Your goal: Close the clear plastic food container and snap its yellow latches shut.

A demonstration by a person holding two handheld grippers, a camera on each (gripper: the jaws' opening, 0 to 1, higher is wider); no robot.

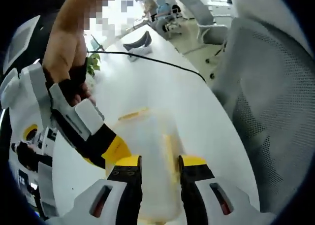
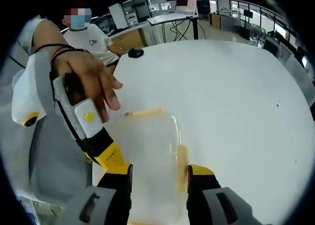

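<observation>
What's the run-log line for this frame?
container: on white table, lid on | left gripper: astride container | right gripper: astride container | latches: state unclear

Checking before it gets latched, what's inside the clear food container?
Nothing visible through the clear food container, though it is blurred and its near end is hidden behind the right gripper.

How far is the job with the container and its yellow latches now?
Done: the lid seems to lie on the clear container. In hand: both hand-held grippers, left and right, straddle it with open jaws. Left: snapping the yellow latches; whether any is locked is too blurred to tell.
</observation>
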